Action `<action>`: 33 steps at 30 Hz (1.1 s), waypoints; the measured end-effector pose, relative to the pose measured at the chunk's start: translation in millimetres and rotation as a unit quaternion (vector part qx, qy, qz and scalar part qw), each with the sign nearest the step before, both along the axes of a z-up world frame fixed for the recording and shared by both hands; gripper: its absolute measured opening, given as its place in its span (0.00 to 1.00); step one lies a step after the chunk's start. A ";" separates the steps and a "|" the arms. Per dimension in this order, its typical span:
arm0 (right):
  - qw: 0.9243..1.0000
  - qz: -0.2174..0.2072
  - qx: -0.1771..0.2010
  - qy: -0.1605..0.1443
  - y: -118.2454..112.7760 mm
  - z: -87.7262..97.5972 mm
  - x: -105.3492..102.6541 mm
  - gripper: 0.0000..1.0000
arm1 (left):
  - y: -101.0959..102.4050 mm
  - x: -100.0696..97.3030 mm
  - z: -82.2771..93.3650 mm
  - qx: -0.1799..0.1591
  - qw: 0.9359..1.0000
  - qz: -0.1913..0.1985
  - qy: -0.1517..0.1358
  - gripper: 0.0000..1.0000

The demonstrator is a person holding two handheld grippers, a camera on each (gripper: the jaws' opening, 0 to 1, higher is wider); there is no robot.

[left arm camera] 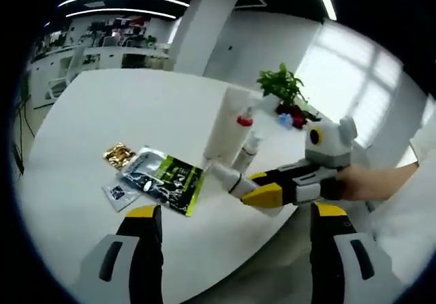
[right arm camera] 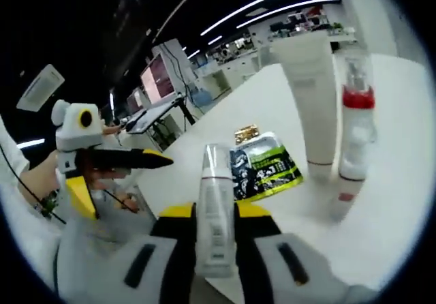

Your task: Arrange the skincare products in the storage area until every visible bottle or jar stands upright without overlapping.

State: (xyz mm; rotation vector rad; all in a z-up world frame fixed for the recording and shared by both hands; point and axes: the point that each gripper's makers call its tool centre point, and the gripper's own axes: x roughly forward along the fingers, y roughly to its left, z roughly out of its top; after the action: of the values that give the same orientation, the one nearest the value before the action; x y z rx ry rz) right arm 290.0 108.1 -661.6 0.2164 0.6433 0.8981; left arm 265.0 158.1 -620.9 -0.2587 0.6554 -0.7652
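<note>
Right gripper (right arm camera: 215,215): jaws pressed against a slim white bottle (right arm camera: 216,208), one on each side. In the left gripper view this gripper (left arm camera: 255,185) enters from the right, with a hand (left arm camera: 371,181) behind it.
Held bottle: clear cap points away from the camera in the right gripper view. In the left gripper view the slim white bottle (left arm camera: 225,176) lies roughly level, just above the white table (left arm camera: 102,113), near its front edge.
Left gripper (left arm camera: 235,232): jaws spread apart with nothing between them. In the right gripper view it (right arm camera: 122,171) shows at the left, off the table edge, jaws apart.
Standing items: a tall white tube (right arm camera: 310,93) and a clear bottle with a red band (right arm camera: 355,113) stand upright, just beside each other, beyond the held bottle.
Flat items: a green-and-black sachet (left arm camera: 163,176) lies flat left of the held bottle; a gold packet (left arm camera: 119,155) and a small pale sachet (left arm camera: 121,193) lie beside it.
Background: a potted plant (left arm camera: 283,89) stands at the far table edge.
</note>
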 end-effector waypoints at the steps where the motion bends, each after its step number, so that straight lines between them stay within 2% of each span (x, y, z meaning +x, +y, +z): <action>1: 1.000 -0.003 0.014 0.002 0.0 3.2 -0.8 0.20 | -3.5 -0.6 2.7 -0.013 1.000 0.001 0.003 0.87; 5: 0.999 -0.002 0.042 0.005 -1.7 11.7 -5.9 0.20 | -10.7 -1.3 8.3 -0.042 0.999 0.005 0.010 0.86; 8: 0.998 0.008 0.060 0.006 -0.4 17.6 -12.1 0.20 | -17.0 -3.2 11.2 -0.056 0.998 0.000 0.016 0.81; 11: 0.995 0.013 0.097 0.011 2.3 29.2 -18.0 0.20 | -25.2 -3.7 18.7 -0.087 0.996 0.000 0.022 0.79; 14: 0.991 0.017 0.135 0.014 4.2 41.5 -21.9 0.20 | -34.0 -3.0 33.0 -0.149 0.988 0.006 0.033 0.76; 16: 0.986 0.022 0.162 0.016 5.7 51.6 -24.8 0.20 | -36.4 -1.8 39.9 -0.180 0.983 0.012 0.038 0.74; 18: 0.985 0.027 0.170 0.011 5.4 58.0 -27.3 0.20 | -37.7 -0.9 45.9 -0.203 0.978 0.016 0.042 0.71; 22: 0.979 0.037 0.201 0.008 6.7 72.9 -32.9 0.20 | -40.5 -1.6 55.5 -0.230 0.972 0.013 0.046 0.62; 25: 0.974 0.040 0.222 0.009 6.3 81.1 -36.1 0.20 | -42.8 -2.1 58.5 -0.234 0.971 0.009 0.046 0.59; 28: 0.966 0.045 0.253 0.013 6.1 91.0 -39.5 0.20 | -45.2 -2.9 61.6 -0.241 0.969 0.004 0.047 0.55; 33: 0.959 0.055 0.277 0.015 6.2 100.3 -44.6 0.20 | -50.3 -5.2 75.3 -0.283 0.958 -0.004 0.050 0.45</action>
State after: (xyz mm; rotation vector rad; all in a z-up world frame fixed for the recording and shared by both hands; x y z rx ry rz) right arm 245.4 114.2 -561.3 0.7036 0.4213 1.1730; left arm 259.8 107.9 -545.6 -0.8240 0.5198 -0.9437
